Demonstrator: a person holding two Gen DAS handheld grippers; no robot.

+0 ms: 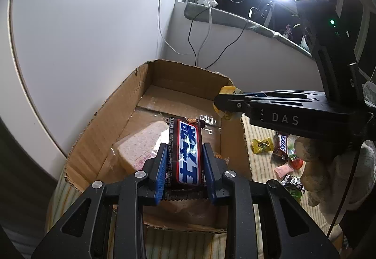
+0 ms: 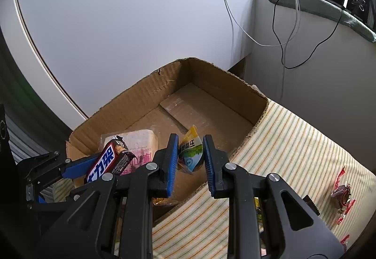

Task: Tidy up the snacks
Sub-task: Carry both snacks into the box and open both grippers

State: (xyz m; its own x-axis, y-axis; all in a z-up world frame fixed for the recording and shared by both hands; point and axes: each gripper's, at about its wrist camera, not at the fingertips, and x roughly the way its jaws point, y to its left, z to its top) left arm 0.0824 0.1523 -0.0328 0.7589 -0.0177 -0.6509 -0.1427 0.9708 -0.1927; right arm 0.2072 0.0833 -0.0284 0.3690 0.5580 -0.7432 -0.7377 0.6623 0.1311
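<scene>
Left wrist view: left gripper (image 1: pixel 184 165) clamped on a Snickers bar (image 1: pixel 185 153), held lengthwise between the blue pads, poised above the near end of the cardboard box (image 1: pixel 98 127). Already in the box: a wrapped pale cake (image 1: pixel 138 144). Right wrist view: right gripper (image 2: pixel 189 155) pinching a small yellow-green packet (image 2: pixel 190 153) over the box's near right wall. Deposit step, by the look of it. Next: lower each snack past the rim, then release without fouling the other tool. Possibly more sweets on the striped cloth (image 2: pixel 293 141); too blurred to name.
</scene>
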